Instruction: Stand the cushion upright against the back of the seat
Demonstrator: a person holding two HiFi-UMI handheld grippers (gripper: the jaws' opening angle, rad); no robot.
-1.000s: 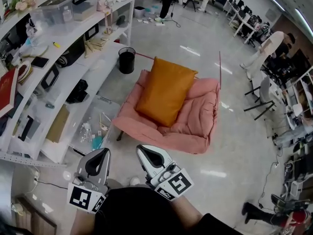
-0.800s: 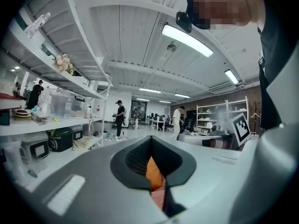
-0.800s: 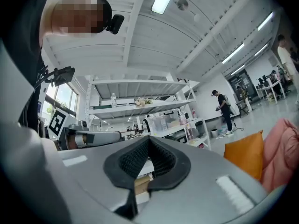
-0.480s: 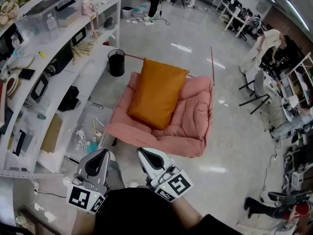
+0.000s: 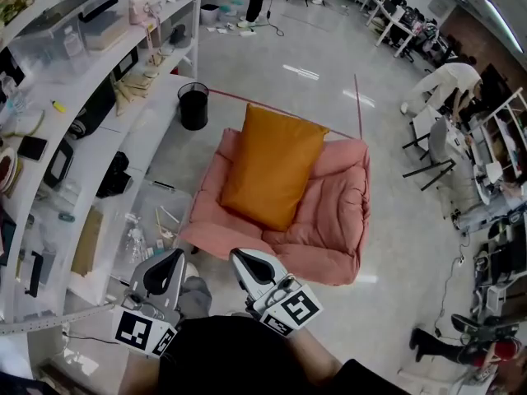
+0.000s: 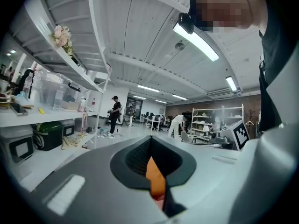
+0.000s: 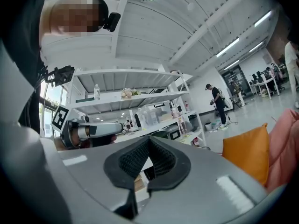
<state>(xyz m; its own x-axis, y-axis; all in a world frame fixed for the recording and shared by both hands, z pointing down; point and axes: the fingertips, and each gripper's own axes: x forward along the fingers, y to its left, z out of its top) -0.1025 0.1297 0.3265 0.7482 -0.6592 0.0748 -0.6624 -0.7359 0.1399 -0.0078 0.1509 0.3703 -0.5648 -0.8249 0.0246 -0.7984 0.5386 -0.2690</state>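
Both tongs sit at the bottom of the frame, well short of the seat (image 5: pixel 333 220). The left gripper (image 5: pixel 171 257) and right gripper (image 5: pixel 241 257) each have their jaws pressed together on nothing (the orange sliver in the left gripper view's slot is only the cushion seen far ahead). The orange cushion (image 5: pixel 272 168) lies at frame centre on the pink padded seat, its top corners at the back edge and its lower corner toward the front. It seems to lean on the back already, slightly skewed, though how steeply cannot be told from above. The step in hand looks like the approach. To do it well, I would open both jaws before reaching in, then pinch the cover near the two upper corners. The bottom edge should go into the crease where seat meets back, square to it, and the top then pressed against the back before release, since soft filling tends to slump. The floor (image 5: pixel 395 245) is pale and glossy, with a red line (image 5: pixel 247 99) behind the seat and a black bin (image 5: pixel 193 105) at its upper left. White shelving (image 5: pixel 82 138) crowded with boxes runs down the left, and people work at desks in the upper right.
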